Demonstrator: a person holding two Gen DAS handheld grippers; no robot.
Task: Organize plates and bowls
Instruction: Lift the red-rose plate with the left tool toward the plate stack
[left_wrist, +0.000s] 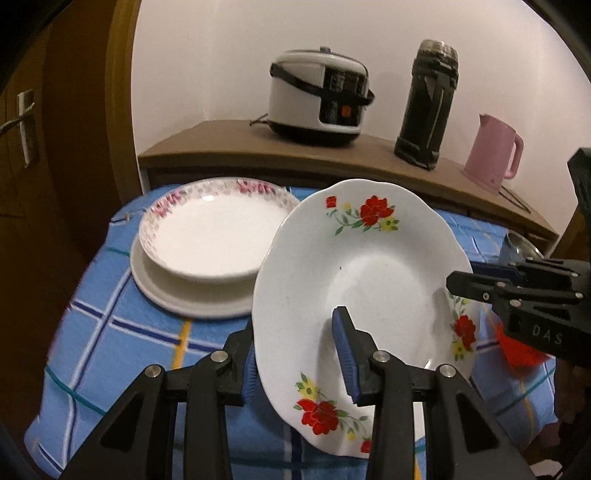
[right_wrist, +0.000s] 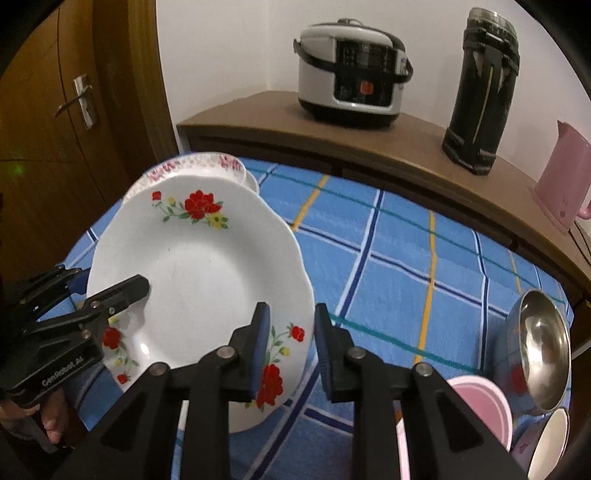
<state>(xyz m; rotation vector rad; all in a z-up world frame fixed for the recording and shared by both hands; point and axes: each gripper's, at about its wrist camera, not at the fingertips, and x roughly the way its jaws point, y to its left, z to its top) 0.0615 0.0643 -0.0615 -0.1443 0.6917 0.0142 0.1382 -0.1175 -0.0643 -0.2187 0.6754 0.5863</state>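
Observation:
A white scalloped plate with red flowers (left_wrist: 369, 266) hangs tilted above the blue checked tablecloth (left_wrist: 122, 332), held from two sides. My left gripper (left_wrist: 295, 343) is shut on its near rim, one blue pad (left_wrist: 345, 354) on the plate's face and the other behind it. My right gripper (right_wrist: 291, 310) is shut on the opposite rim of the same plate (right_wrist: 199, 266). Each gripper shows in the other's view: the right gripper (left_wrist: 458, 286) and the left gripper (right_wrist: 110, 286). Behind it, a pink-flowered bowl (left_wrist: 207, 236) sits on a plain white plate (left_wrist: 177, 295).
A steel bowl (right_wrist: 543, 347), a pink bowl (right_wrist: 484, 402) and a white bowl (right_wrist: 550, 443) crowd the table's right corner. On the wooden sideboard (right_wrist: 258, 110) stand a rice cooker (right_wrist: 351, 70), a black flask (right_wrist: 480, 92) and a pink kettle (right_wrist: 561, 177). A brown door (right_wrist: 55, 129) is left.

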